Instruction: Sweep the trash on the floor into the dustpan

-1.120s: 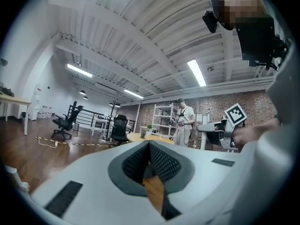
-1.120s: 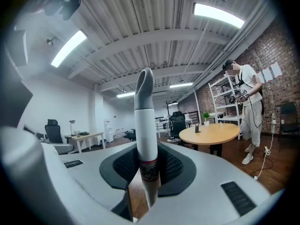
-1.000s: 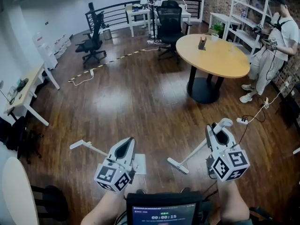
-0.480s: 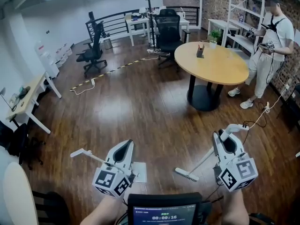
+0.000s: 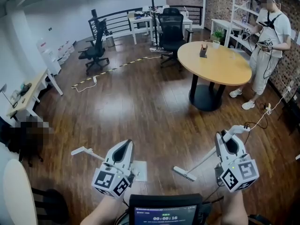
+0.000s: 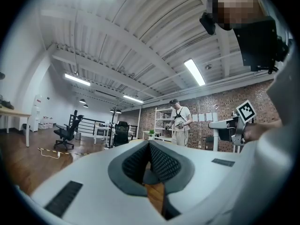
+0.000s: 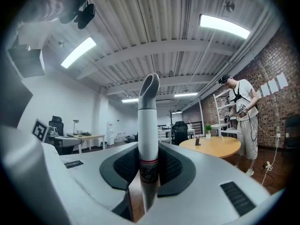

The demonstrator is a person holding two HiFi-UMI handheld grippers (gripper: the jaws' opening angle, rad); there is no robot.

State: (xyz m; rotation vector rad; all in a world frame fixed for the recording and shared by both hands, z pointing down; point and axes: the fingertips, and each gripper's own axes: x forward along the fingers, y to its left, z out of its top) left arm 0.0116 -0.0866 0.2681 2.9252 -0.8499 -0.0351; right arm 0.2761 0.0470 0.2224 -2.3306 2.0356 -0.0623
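Note:
My right gripper (image 5: 226, 138) (image 7: 149, 172) is shut on the white broom handle (image 7: 146, 125), which rises straight up between its pads. The broom's brush head (image 5: 183, 174) rests low over the wooden floor, left of that gripper. A white dustpan (image 5: 139, 170) lies on the floor beside my left gripper (image 5: 123, 149) (image 6: 149, 165). Its long handle (image 5: 84, 152) slants out to the left and passes under the gripper. The left jaws are closed together with no handle showing between them. No trash shows on the floorboards.
A round wooden table (image 5: 215, 62) stands ahead on the right, with a person (image 5: 267, 36) beside white shelves behind it. A power strip and cable (image 5: 265, 111) lie right of the table. Office chairs (image 5: 96, 46) and desks (image 5: 28, 95) line the back and left.
My right gripper and the broom have shifted slightly right and nearer to me, and the brush head has come closer. The left gripper and the dustpan have hardly moved.

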